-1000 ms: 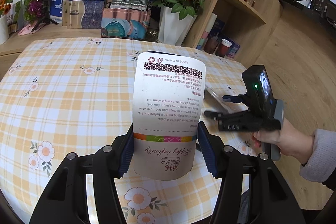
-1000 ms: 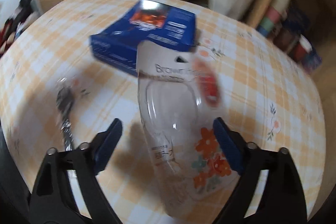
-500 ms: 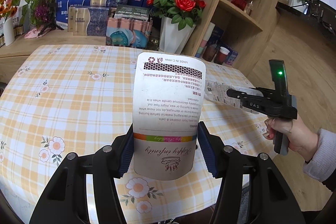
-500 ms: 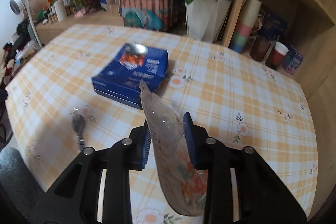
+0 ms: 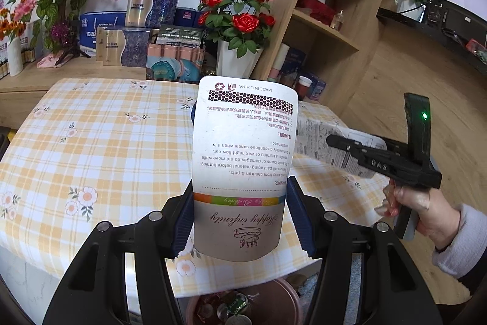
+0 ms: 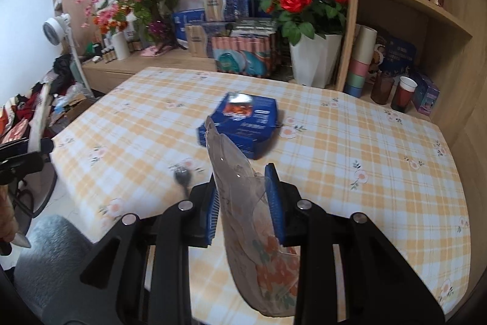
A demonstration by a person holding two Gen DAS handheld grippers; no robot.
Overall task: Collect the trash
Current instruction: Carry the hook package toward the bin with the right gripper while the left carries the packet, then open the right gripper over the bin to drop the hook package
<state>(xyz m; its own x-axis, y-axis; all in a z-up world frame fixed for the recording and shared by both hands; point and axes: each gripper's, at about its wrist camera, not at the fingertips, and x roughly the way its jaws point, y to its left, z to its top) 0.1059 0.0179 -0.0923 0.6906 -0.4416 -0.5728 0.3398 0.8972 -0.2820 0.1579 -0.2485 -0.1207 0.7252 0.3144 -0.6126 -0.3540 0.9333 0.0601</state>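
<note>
A: Above the checked tablecloth, what does the left gripper carry?
B: A printed card pouch, upright, clamped between both pads.
A: And the right gripper?
B: Its jaws, having just closed, pinch a clear plastic wrapper lifted off the table. A blue box and a spoon lie beyond.

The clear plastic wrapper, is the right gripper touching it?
Touching. The right wrist view shows the right gripper with both blue pads pressed on the clear plastic wrapper.
</note>
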